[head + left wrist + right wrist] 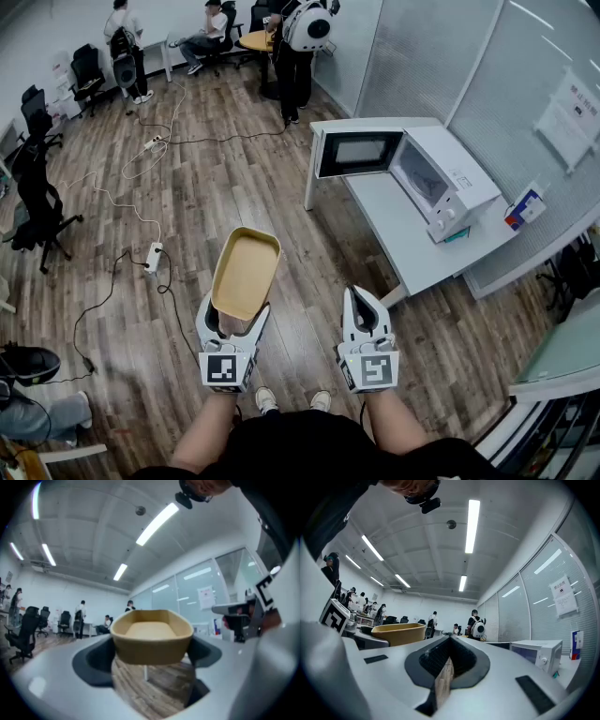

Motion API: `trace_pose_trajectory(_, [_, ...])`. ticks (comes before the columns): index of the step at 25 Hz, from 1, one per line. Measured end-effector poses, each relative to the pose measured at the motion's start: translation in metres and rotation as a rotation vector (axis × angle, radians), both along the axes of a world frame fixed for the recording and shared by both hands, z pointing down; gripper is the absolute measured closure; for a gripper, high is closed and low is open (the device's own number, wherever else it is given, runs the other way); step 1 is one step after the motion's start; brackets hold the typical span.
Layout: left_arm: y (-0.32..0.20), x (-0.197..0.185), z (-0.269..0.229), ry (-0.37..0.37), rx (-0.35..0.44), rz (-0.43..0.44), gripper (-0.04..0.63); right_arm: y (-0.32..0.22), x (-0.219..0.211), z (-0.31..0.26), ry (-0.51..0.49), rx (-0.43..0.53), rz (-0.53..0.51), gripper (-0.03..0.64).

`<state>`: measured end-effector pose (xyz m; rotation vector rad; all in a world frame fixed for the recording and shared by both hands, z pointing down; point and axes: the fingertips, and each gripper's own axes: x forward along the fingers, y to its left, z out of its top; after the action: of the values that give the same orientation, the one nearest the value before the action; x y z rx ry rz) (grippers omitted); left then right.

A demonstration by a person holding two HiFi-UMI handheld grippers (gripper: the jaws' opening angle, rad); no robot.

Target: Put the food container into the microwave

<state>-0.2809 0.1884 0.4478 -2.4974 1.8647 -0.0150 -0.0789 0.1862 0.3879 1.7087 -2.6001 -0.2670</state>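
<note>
Plainly, gripped by only one end in the left tool (pixel 235 317), the shallow tan oblong food container (pixel 246 270) may tip out; the right tool (pixel 362 302) is closed, empty.

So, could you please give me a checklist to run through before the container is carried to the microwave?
1. Grip: ok. The left gripper has its fingers closed on the near end of the food container.
2. Container attitude: ok. It sits roughly level, open side up, and looks empty.
3. Microwave door: ok. It stands swung open.
4. Cavity free of other things: cannot tell. No view looks far enough inside.
5. Right gripper spare: ok. Its fingers are together, holding nothing.
6. Table edge in front of the microwave: ok. It is bare there.
</note>
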Motion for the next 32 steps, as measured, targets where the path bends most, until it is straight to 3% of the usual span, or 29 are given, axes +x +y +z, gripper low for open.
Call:
trace_pose_trajectory(21, [0.017,0.001,0.003,-0.027,0.015,0.116,0.118,0.022,-0.030,0.002,-0.017,-0.016,0.044,0.618])
trace_pose_trajectory(32, [-0.063,0.033,-0.002,-0.030,0.015,0.123,0.118,-0.055,0.004,-0.004,-0.001,0.023,0.030,0.618])
